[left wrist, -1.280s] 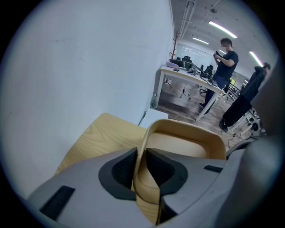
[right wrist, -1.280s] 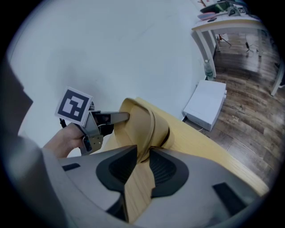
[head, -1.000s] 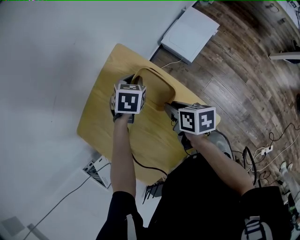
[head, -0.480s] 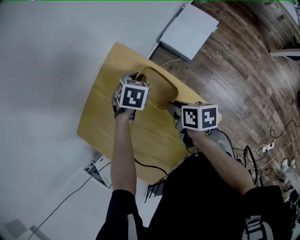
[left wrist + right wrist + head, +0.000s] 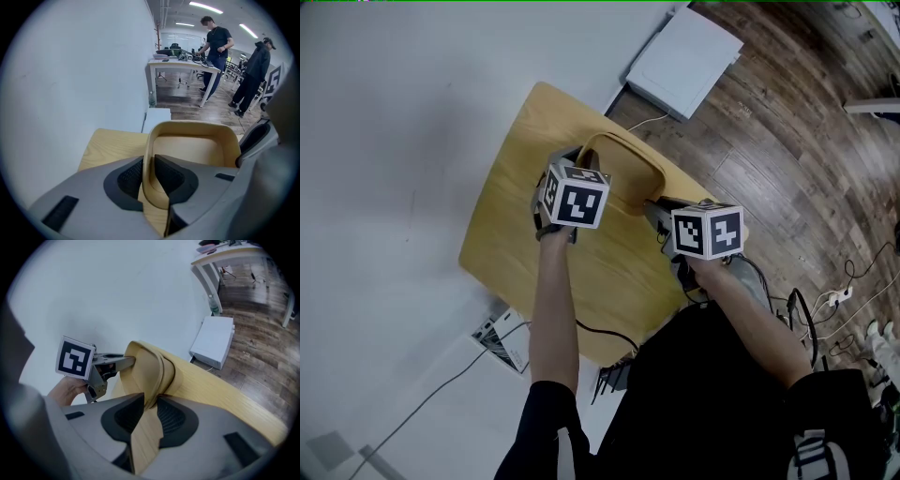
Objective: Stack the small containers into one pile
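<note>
Light-brown rounded wooden container (image 5: 190,147) over light wooden table (image 5: 511,234). Left gripper (image 5: 150,176) jaws pinch its near wall. Right gripper (image 5: 150,413) jaws pinch other side wall.

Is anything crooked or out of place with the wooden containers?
Nothing spilled or broken. The wooden containers, pinched by the left gripper and right gripper, show stepped rims in the right gripper view, so they may not sit flush.

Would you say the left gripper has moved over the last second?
Yes: the left gripper has rolled slightly clockwise against the table edge, otherwise keeping its place.
</note>
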Demonstrator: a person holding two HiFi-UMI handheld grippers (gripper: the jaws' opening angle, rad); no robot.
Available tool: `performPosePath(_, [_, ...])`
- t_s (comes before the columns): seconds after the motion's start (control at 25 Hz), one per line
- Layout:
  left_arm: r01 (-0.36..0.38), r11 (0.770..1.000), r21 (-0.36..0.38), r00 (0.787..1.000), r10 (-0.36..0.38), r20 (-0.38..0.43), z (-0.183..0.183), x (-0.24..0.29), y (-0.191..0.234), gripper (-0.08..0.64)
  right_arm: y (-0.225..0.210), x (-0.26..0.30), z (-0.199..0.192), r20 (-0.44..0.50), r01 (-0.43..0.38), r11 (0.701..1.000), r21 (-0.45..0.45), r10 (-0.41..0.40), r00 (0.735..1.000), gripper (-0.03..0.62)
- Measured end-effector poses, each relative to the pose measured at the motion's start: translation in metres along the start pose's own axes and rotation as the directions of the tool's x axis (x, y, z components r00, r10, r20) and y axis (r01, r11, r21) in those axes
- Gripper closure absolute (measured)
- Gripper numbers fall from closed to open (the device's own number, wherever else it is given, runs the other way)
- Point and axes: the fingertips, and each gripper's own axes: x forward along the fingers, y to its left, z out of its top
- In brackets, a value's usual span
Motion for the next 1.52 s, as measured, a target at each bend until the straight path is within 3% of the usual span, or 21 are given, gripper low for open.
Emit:
performPosePath(0.08, [-0.016, 1.000, -0.013, 1.000, 0.016, 0.006, -0.009, -0.003, 0.005, 0.468, 0.003, 0.002, -0.001, 0.003, 0.006, 1.000, -0.024, -0.006, 1.000, 0.497])
performPosePath(0.24, [-0.026, 0.996, -0.088, 0.999, 0.028, 0.027, -0.016, -0.012, 0.007, 0.364, 0.006, -0.003, 0.002, 0.011, -0.005, 0.999, -0.035, 0.005, 1.000, 0.479])
performPosePath(0.44, [-0.028, 0.984, -0.174, 0.995, 0.045, 0.094, -0.020, -0.037, 0.007, 0.367, 0.001, -0.016, 0.003, 0.036, 0.029, 0.998, -0.052, -0.027, 0.999, 0.476])
performPosePath(0.6, [-0.065, 0.965, -0.254, 0.984, 0.104, 0.143, -0.025, -0.063, 0.011, 0.423, -0.003, -0.024, 0.008, 0.064, 0.048, 0.997, -0.060, -0.045, 0.997, 0.478])
performPosePath(0.68, [-0.074, 0.953, -0.294, 0.979, 0.126, 0.161, -0.028, -0.073, 0.010, 0.445, -0.006, -0.026, 0.012, 0.072, 0.070, 0.996, -0.058, -0.065, 0.995, 0.544])
performPosePath(0.84, [-0.075, 0.929, -0.364, 0.968, 0.155, 0.197, -0.036, -0.093, 0.003, 0.462, -0.009, -0.029, 0.015, 0.073, 0.082, 0.994, -0.073, -0.077, 0.994, 0.549])
performPosePath(0.92, [-0.068, 0.910, -0.409, 0.954, 0.179, 0.239, -0.040, -0.107, 0.000, 0.519, -0.004, -0.031, 0.016, 0.083, 0.081, 0.991, -0.110, -0.072, 0.994, 0.584])
performPosePath(1.04, [-0.043, 0.866, -0.498, 0.922, 0.227, 0.315, -0.046, -0.131, -0.003, 0.545, 0.017, -0.038, 0.021, 0.117, 0.028, 0.978, -0.206, -0.003, 0.993, 0.586])
performPosePath(1.12, [-0.034, 0.826, -0.562, 0.890, 0.281, 0.359, -0.050, -0.148, -0.004, 0.546, 0.036, -0.045, 0.030, 0.150, -0.015, 0.953, -0.302, 0.063, 0.987, 0.586])
performPosePath(1.24, [-0.015, 0.770, -0.638, 0.814, 0.380, 0.439, -0.058, -0.182, -0.001, 0.546, 0.075, -0.053, 0.037, 0.176, -0.093, 0.890, -0.447, 0.189, 0.966, 0.586])
performPosePath(1.32, [-0.001, 0.746, -0.666, 0.766, 0.429, 0.479, -0.061, -0.207, -0.005, 0.546, 0.100, -0.062, 0.036, 0.164, -0.144, 0.841, -0.521, 0.264, 0.951, 0.586])
performPosePath(1.52, [0.002, 0.706, -0.708, 0.691, 0.511, 0.511, -0.075, -0.258, -0.018, 0.546, 0.147, -0.084, 0.028, 0.131, -0.203, 0.732, -0.650, 0.370, 0.920, 0.586])
